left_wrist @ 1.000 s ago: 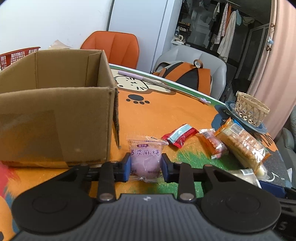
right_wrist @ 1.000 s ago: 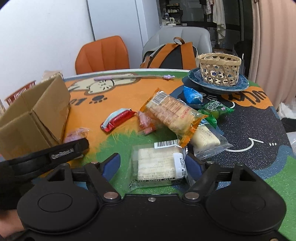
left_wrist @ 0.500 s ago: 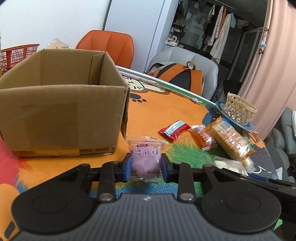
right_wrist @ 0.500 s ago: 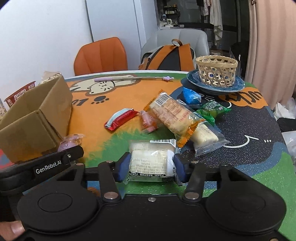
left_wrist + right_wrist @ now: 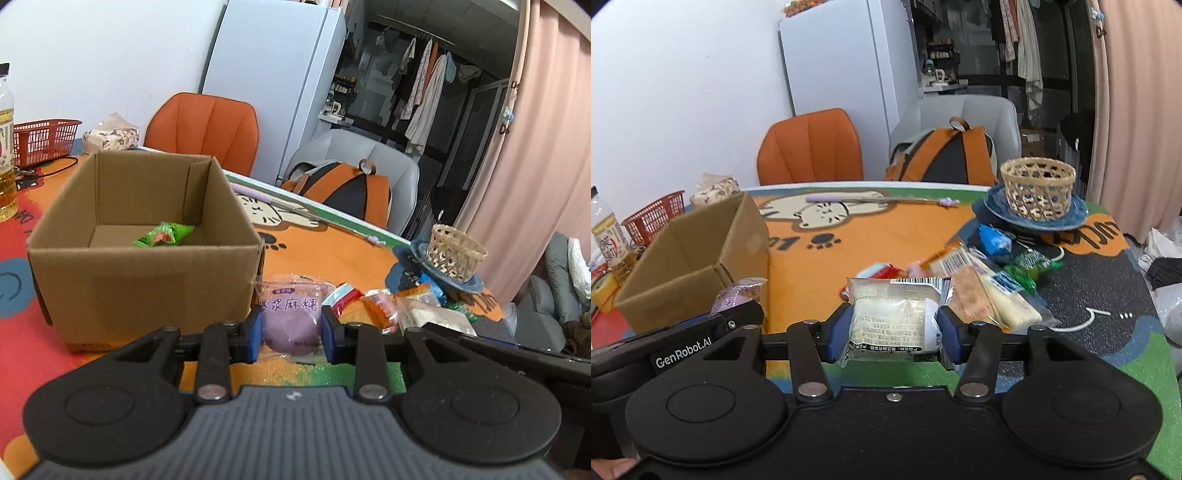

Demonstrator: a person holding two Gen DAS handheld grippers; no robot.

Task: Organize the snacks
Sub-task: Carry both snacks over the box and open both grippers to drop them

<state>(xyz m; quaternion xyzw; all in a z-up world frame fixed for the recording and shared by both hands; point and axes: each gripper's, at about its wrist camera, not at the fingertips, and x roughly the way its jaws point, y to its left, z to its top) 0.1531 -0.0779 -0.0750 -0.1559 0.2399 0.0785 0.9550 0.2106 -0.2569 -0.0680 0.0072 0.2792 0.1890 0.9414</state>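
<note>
Cardboard box (image 5: 144,280) waits just left as the left gripper (image 5: 291,334) clamps a purple mochi packet (image 5: 291,317) and the right gripper (image 5: 892,334) pinches a white cake packet (image 5: 894,317), both best lifted clear above the rim before letting go.

Cartoon-print table (image 5: 886,236), cardboard box (image 5: 147,280), scattered snack packets (image 5: 993,280), blue plate (image 5: 1034,216) under wicker basket

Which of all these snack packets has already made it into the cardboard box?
Only the green packet, lying on the cardboard box floor.
</note>
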